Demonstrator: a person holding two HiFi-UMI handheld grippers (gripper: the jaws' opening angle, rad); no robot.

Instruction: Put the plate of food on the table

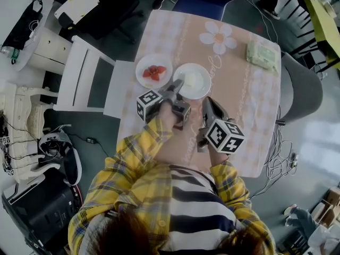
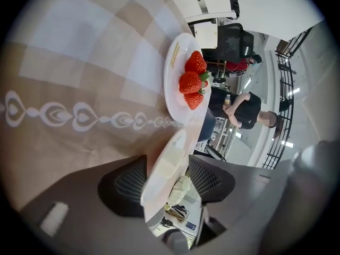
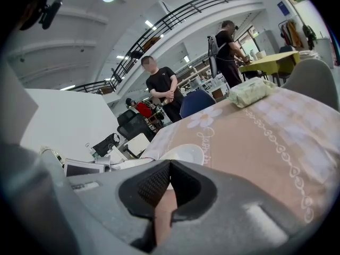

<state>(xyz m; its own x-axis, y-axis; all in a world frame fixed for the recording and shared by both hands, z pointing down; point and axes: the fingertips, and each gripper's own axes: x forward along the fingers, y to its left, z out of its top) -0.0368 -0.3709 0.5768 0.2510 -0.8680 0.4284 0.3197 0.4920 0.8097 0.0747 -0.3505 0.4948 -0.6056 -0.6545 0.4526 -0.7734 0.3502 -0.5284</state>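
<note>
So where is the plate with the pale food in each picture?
Head view: pale food plate at the table's middle, right of the strawberry plate, rim in the left hand-held gripper.
Left gripper view: pale food plate bottom middle, edge-on between the jaws.
Right gripper view: pale food plate low centre, just above the jaws.
Shared landmark: the beige tablecloth, under it in all three.

Pale food [image 1: 192, 79] on plate [image 1: 205, 87]: kind unclear; plate's near rim behind left tongs [image 1: 178, 86].

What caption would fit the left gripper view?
Left gripper shut on a white plate at its rim, a strawberry plate just beyond on the checked tablecloth.
</note>
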